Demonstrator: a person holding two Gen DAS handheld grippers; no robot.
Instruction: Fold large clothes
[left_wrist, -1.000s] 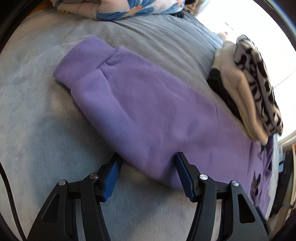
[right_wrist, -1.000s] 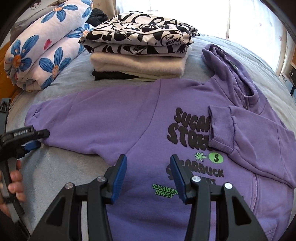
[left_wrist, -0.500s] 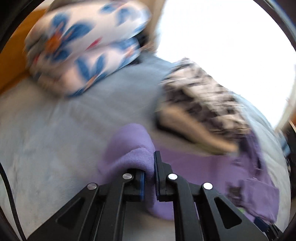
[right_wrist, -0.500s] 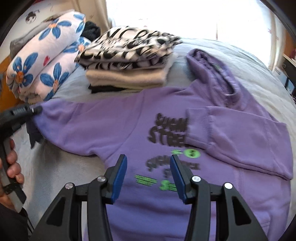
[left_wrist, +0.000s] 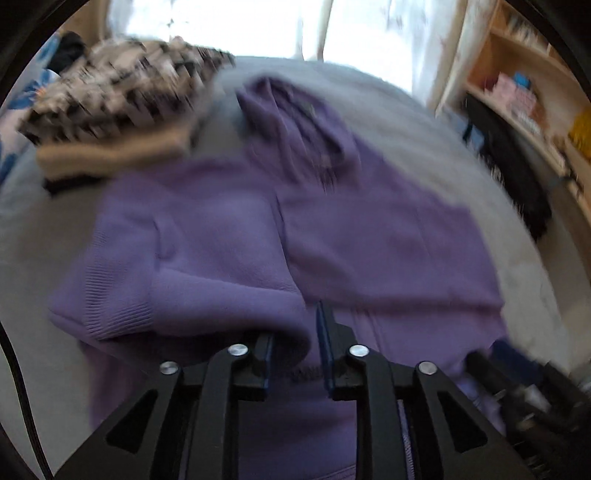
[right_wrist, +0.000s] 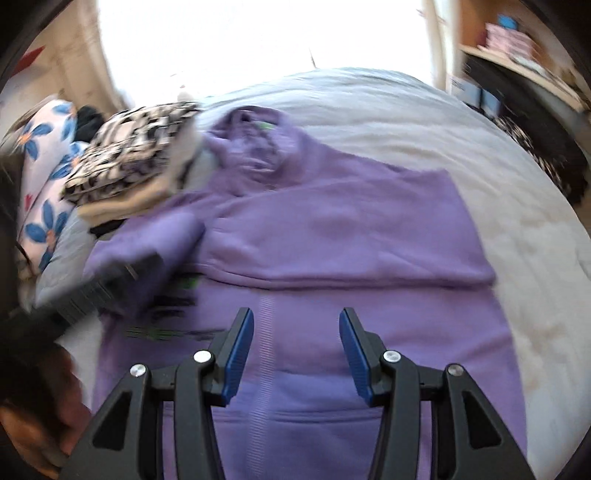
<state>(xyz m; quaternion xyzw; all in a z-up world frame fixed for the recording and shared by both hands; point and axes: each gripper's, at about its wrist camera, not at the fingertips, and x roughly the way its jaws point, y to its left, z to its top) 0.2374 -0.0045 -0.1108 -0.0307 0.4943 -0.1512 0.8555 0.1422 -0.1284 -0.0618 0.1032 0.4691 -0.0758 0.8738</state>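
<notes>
Left sleeve (left_wrist: 207, 280) now lies swung in across the purple hoodie (right_wrist: 332, 236) chest; it was stretched out flat on the grey blanket (right_wrist: 517, 206) a second ago. Soft fleece, ribbed cuff left of the fingers. Left gripper (left_wrist: 295, 347) clenched on a sleeve fold, low over the fabric. Right gripper (right_wrist: 296, 341) released, fingers spread, hovering above the hoodie's hem. Frames motion-blurred.

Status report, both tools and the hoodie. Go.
Left tool shut on sleeve, carrying it over the hoodie. Right tool open, empty, above the hem. Clothes stack touches hoodie's shoulder; not blocking the fold.
</notes>
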